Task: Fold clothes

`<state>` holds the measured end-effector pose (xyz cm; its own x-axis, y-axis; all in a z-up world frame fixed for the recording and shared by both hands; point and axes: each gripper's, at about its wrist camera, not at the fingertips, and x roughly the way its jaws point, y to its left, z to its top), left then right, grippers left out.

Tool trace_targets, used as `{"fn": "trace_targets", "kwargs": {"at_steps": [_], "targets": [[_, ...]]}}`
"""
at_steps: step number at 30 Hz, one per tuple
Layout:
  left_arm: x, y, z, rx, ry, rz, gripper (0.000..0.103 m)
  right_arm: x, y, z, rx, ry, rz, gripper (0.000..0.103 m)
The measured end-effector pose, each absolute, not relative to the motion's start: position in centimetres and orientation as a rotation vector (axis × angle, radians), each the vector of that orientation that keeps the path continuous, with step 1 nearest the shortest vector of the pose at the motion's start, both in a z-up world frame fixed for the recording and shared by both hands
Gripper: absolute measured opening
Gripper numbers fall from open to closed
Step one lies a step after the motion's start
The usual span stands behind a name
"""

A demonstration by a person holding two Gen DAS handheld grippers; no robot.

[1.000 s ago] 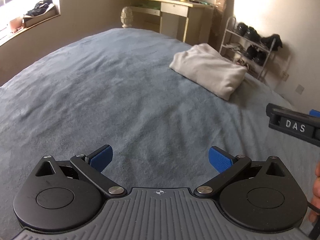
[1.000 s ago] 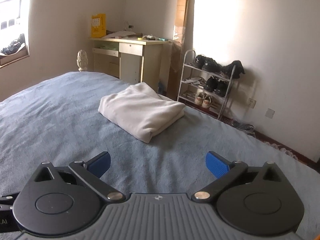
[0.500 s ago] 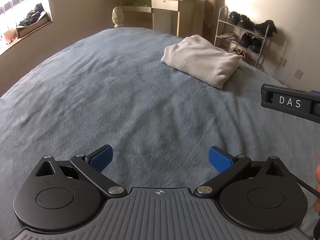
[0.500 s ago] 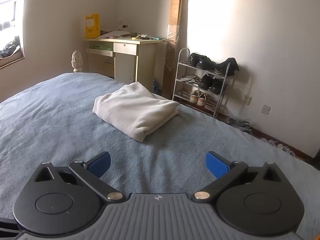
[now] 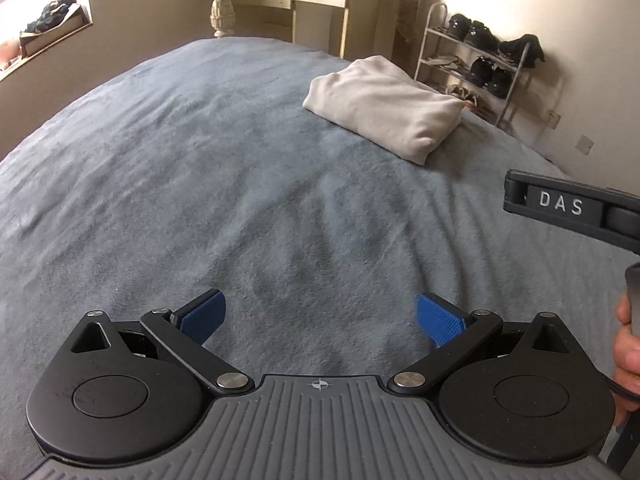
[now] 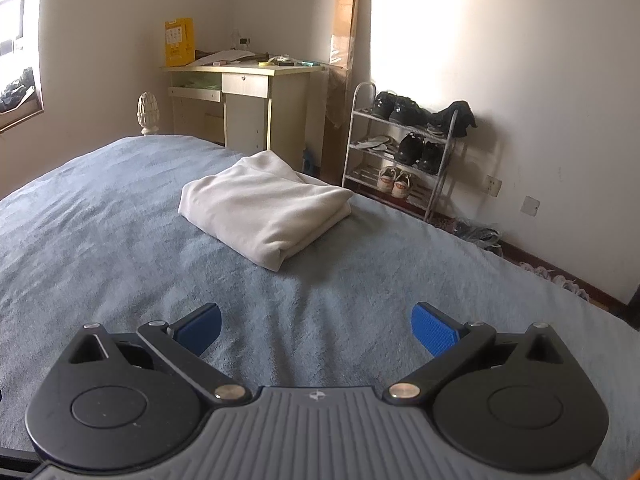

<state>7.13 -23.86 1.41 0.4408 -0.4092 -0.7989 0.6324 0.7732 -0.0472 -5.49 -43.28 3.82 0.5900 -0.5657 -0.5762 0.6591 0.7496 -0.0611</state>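
A cream garment (image 5: 384, 106) (image 6: 266, 208) lies folded into a thick rectangle on the grey-blue bed cover (image 5: 200, 184) (image 6: 100, 232), near the bed's far right corner. My left gripper (image 5: 320, 316) hovers open over bare cover, well short of the garment, nothing between its blue pads. My right gripper (image 6: 316, 328) is open too, empty, with the folded garment straight ahead and some way off. In the left wrist view the right gripper's black body marked DAS (image 5: 568, 206) juts in at the right edge, with a hand (image 5: 630, 340) below it.
Beyond the bed stand a pale desk (image 6: 248, 96) with clutter on top, a wire shoe rack (image 6: 404, 152) full of shoes, and a white bedpost knob (image 6: 147, 108). A window sill (image 5: 44, 36) with dark items is on the left wall.
Both grippers have drifted back and risen slightly, so the folded garment sits a bit farther off in each view. Both stay open and empty; the garment has not moved.
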Motion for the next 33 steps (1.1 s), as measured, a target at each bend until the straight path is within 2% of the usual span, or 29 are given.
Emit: {"fn": "trace_targets", "kwargs": {"at_steps": [10, 21, 23, 27, 31, 33], "targets": [[7.1, -23.2, 1.1, 0.247, 0.886, -0.672, 0.103, -4.6, -46.6, 2.9, 0.136, 0.536, -0.603, 0.103], [9.1, -23.6, 0.5, 0.214, 0.873, -0.645, 0.103, -1.2, -53.1, -1.0, 0.262, 0.595, -0.567, 0.103], [9.2, -23.7, 0.2, 0.210, 0.881, -0.650, 0.103, -0.6, -55.4, -1.8, 0.383, 0.615, -0.573, 0.099], [9.4, -23.7, -0.2, 0.208, 0.901, -0.655, 0.103, 0.7, -61.1, -3.8, 0.839, 0.608, -0.452, 0.083], [9.4, -23.5, -0.2, 0.205, 0.899, -0.656, 0.103, 3.2, -63.3, -5.5, 0.946, 0.581, -0.351, 0.081], [9.5, -23.4, -0.2, 0.204, 0.899, -0.652, 0.103, 4.6, -64.0, -6.3, 0.989, 0.571, -0.289, 0.075]]}}
